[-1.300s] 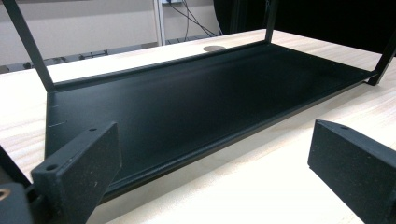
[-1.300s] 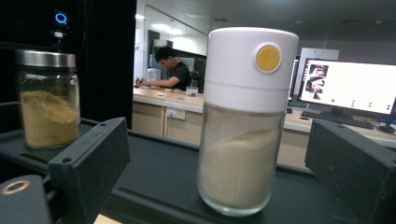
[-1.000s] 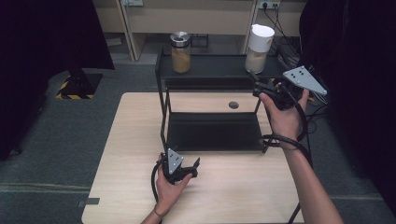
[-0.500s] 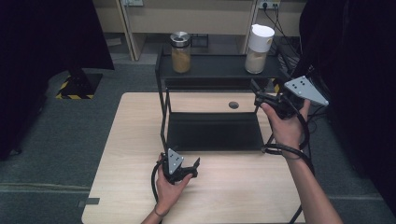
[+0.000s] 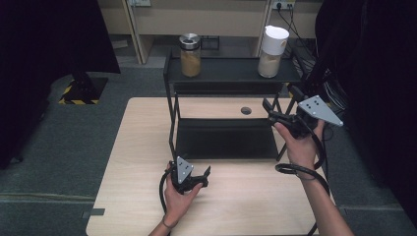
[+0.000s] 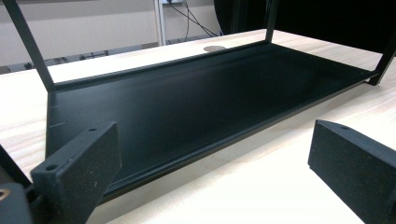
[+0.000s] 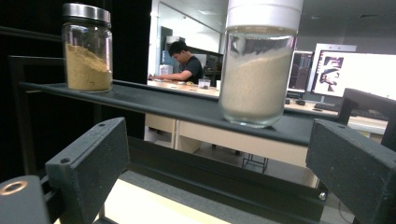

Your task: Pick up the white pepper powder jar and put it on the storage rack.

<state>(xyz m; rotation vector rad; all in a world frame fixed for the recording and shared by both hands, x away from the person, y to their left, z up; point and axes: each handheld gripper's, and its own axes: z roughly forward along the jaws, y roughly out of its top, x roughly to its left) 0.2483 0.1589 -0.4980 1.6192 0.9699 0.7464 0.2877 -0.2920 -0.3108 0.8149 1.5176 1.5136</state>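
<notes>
A light wooden table (image 5: 128,196) holds a black 2-tier rack (image 5: 172,118). On the rack's top shelf stand 2 jars: at the left, a jar with a metal lid (image 5: 190,55) holding tan powder; at the right, a taller white-lidded jar (image 5: 272,51) holding pale powder. The left gripper (image 5: 204,176) rests on the table near the rack's lower shelf (image 6: 187,102), jaws wide and empty. The right gripper (image 5: 269,111) is raised at the rack's right side, jaws wide and empty, facing the white-lidded jar.
</notes>
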